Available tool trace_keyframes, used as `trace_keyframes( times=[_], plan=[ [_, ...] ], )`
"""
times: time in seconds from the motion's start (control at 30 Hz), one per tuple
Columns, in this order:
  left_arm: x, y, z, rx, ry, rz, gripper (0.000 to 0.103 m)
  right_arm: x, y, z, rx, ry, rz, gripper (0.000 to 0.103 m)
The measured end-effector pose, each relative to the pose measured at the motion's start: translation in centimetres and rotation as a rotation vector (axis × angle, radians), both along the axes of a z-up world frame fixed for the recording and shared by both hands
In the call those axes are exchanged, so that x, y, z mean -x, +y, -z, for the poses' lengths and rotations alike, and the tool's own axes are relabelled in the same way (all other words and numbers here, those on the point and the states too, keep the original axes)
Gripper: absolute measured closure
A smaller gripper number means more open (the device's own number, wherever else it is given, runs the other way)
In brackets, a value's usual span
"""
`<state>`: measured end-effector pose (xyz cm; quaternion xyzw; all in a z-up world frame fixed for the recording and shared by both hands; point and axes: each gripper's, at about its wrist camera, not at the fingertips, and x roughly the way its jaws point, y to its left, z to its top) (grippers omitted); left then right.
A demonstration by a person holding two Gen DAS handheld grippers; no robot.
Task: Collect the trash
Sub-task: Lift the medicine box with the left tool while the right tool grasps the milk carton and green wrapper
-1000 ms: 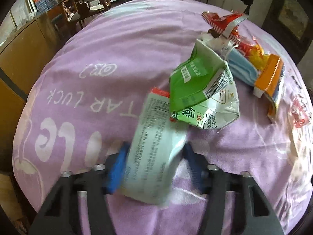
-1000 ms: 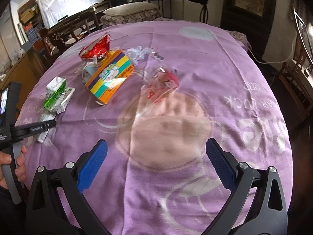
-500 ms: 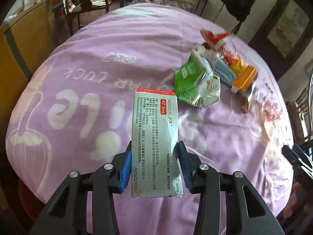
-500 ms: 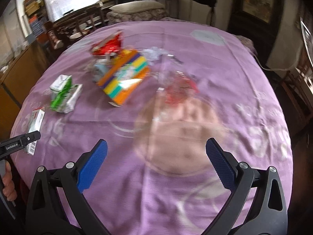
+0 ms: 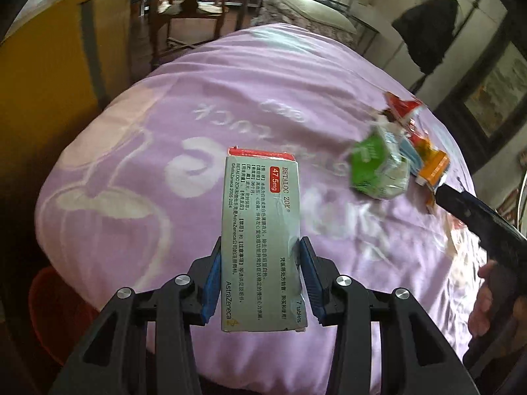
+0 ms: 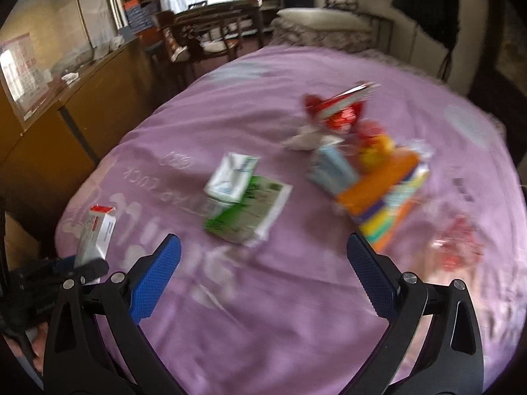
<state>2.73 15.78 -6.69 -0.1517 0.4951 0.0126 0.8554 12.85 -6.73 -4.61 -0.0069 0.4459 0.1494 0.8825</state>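
My left gripper (image 5: 260, 256) is shut on a grey-white medicine box (image 5: 260, 240) with a red end flap and holds it above the purple tablecloth (image 5: 197, 108); the box also shows in the right wrist view (image 6: 97, 233). My right gripper (image 6: 263, 260) is open and empty above the cloth, facing a green and white carton (image 6: 245, 207). Behind the carton lie a red wrapper (image 6: 336, 107), an orange and yellow box (image 6: 382, 194) and a clear red-printed wrapper (image 6: 457, 247). The green carton (image 5: 378, 168) sits right of the held box.
A wooden cabinet (image 6: 56, 131) stands left of the table, with dark chairs (image 6: 210, 36) and a cushion (image 6: 322, 23) behind. A red bin (image 5: 56, 309) stands low at the table's left edge. The right gripper's black body (image 5: 484, 223) enters from the right.
My left gripper has lifted the medicine box off the cloth and drawn back toward the table's left edge. My right gripper has swung left toward the green carton, still open.
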Motion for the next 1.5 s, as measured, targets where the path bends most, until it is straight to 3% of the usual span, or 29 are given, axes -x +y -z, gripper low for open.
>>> trace_keyframes(
  times=[0.17, 0.33, 0.47, 0.57, 0.6, 1.27, 1.5],
  plan=[
    [1.5, 3.4, 0.2, 0.003, 0.000, -0.061, 0.059, -1.7, 2.4, 0.3, -0.045, 0.028, -0.017, 0.010],
    [2.5, 6.0, 0.6, 0.001, 0.002, -0.115, 0.059, -3.4, 4.6, 1.3, -0.060, 0.087, -0.035, 0.030],
    [3.2, 7.4, 1.1, 0.012, 0.010, -0.141, 0.059, -4.8, 5.0, 2.5, -0.069, 0.140, 0.003, 0.040],
    [3.7, 7.9, 1.2, 0.013, 0.015, -0.151, 0.059, -5.6, 5.5, 3.5, -0.053, 0.174, 0.025, 0.062],
    [3.8, 8.0, 1.3, 0.013, 0.015, -0.154, 0.059, -5.8, 5.5, 3.7, -0.053, 0.183, 0.029, 0.076],
    [7.7, 7.8, -0.8, 0.007, -0.025, -0.169, 0.059, 2.4, 5.7, -0.3, -0.180, 0.120, -0.126, 0.076],
    [10.0, 8.7, -1.7, -0.001, -0.044, -0.200, 0.059, 5.5, 8.2, -2.0, -0.215, 0.118, -0.235, 0.076]
  ],
)
